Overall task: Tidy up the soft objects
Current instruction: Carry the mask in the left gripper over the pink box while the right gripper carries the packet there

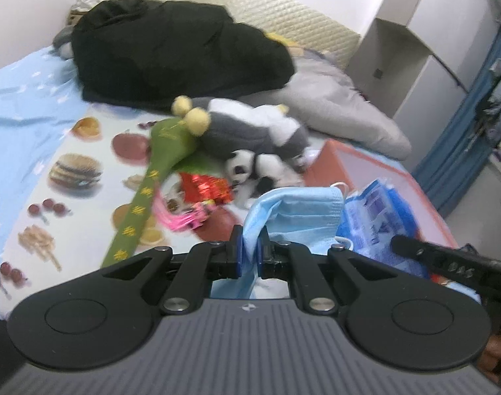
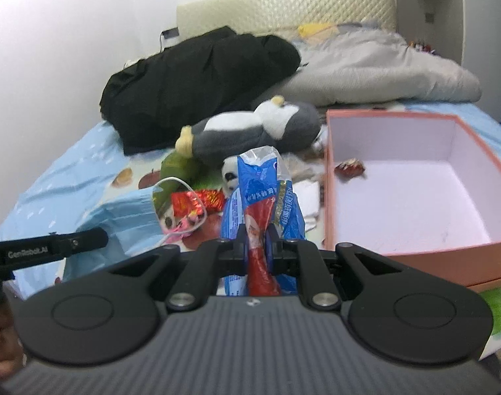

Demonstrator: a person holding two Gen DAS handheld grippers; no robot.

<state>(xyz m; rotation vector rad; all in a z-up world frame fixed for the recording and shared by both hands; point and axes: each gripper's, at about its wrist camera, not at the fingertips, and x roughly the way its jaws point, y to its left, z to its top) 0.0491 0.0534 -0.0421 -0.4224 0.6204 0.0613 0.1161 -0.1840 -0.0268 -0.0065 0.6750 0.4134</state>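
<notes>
My left gripper is shut on a light blue face mask and holds it above the bed. My right gripper is shut on a blue and red plastic packet, upright just left of the open pink box. The mask also shows in the right wrist view, and the packet in the left wrist view. On the bed lie a grey and white plush penguin, a small panda plush, a green plush stick, red foil packets and a pink item.
A black jacket and a grey quilt lie at the head of the bed by the padded headboard. The box holds one red wrapped piece. A food-print sheet covers the bed. White cabinets stand right.
</notes>
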